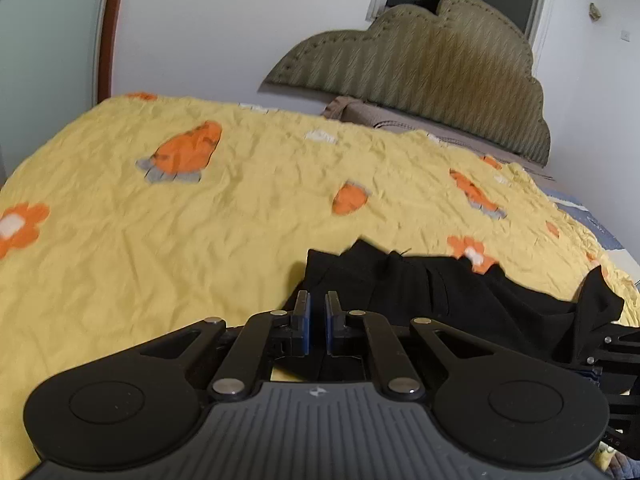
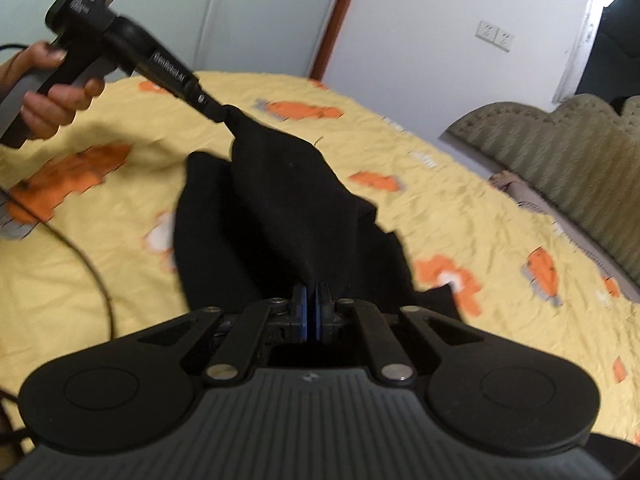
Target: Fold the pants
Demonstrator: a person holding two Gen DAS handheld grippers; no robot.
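Black pants (image 1: 440, 296) lie bunched on a yellow bedcover (image 1: 160, 260) printed with orange carrots and flowers. In the right wrist view the pants (image 2: 280, 200) hang stretched between both grippers. My left gripper (image 2: 216, 114), held by a hand (image 2: 52, 108) at the upper left, is shut on one corner of the cloth. My right gripper (image 2: 311, 290) is shut on the near end of the cloth. In the left wrist view the left gripper (image 1: 317, 300) has black cloth under its narrow jaws. The right gripper (image 1: 600, 350) shows at the right edge, draped in cloth.
A padded olive headboard (image 1: 420, 80) stands against the white wall at the far side, with a beige pillow (image 1: 360, 114) below it. A black cable (image 2: 92, 264) trails over the bedcover (image 2: 480, 220) at the left. The bed's right edge (image 1: 616, 248) drops off nearby.
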